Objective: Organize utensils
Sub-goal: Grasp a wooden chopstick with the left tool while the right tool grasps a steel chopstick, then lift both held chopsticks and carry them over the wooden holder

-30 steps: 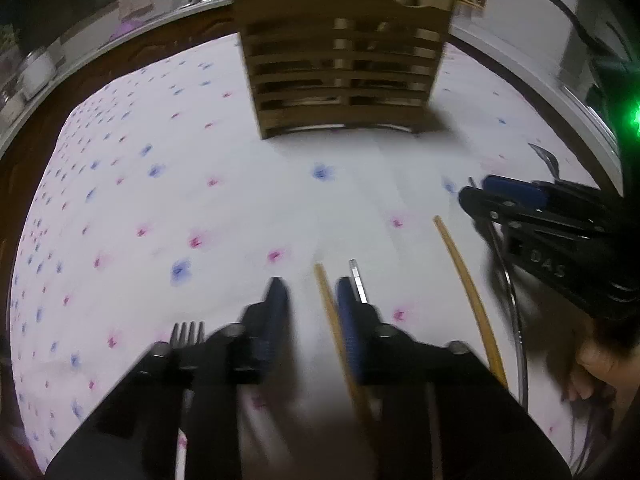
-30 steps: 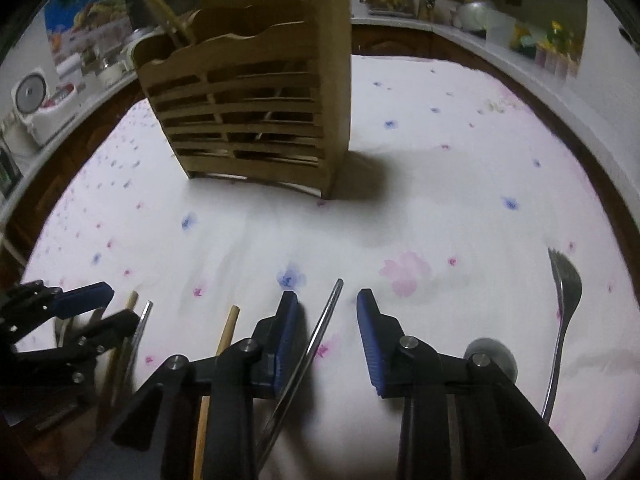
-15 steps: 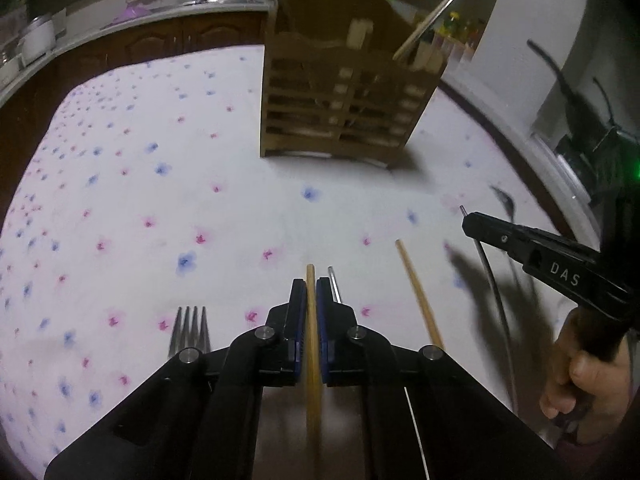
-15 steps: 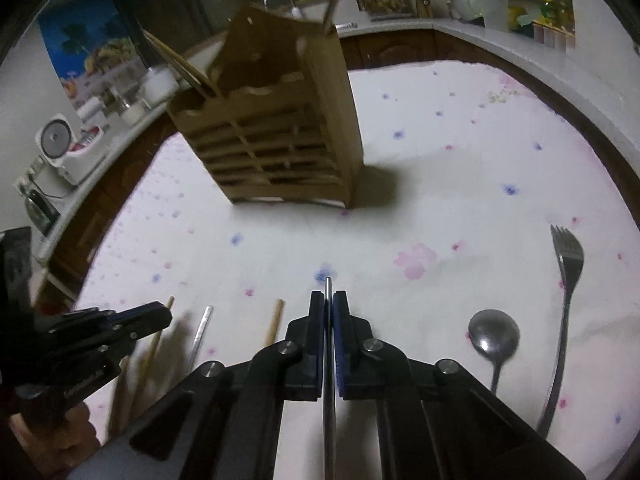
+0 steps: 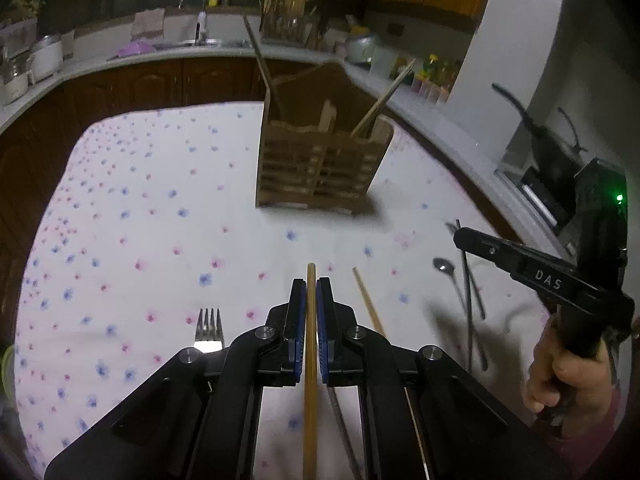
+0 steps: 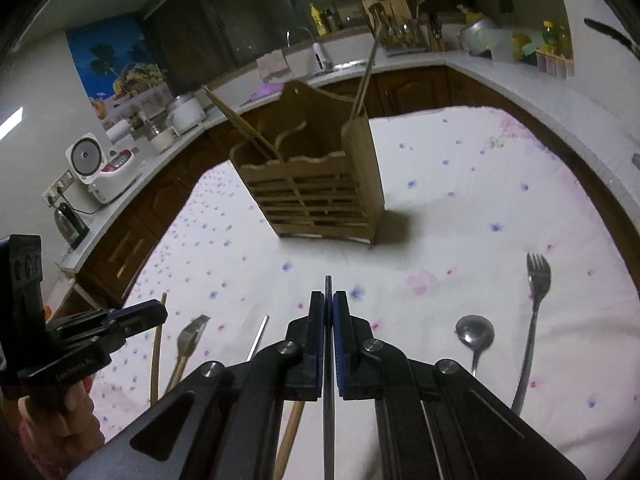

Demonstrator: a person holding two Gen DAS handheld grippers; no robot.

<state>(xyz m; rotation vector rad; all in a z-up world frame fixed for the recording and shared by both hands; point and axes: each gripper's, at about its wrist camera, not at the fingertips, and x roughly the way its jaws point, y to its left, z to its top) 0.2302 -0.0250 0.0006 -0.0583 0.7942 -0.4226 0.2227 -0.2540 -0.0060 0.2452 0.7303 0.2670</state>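
Observation:
A wooden slatted utensil holder stands on the flowered tablecloth; it also shows in the right wrist view with chopsticks sticking out. My left gripper is shut on a wooden chopstick and holds it above the cloth. My right gripper is shut on a metal chopstick, also lifted. In the left wrist view the right gripper is at the right edge. In the right wrist view the left gripper is at the left.
On the cloth lie a fork, another wooden chopstick and a spoon. In the right wrist view lie a spoon, a fork and a metal chopstick. Kitchen counters ring the table.
Both grippers closed on their chopsticks, then rose off the cloth and pulled back, so the holder now looks farther and lower.

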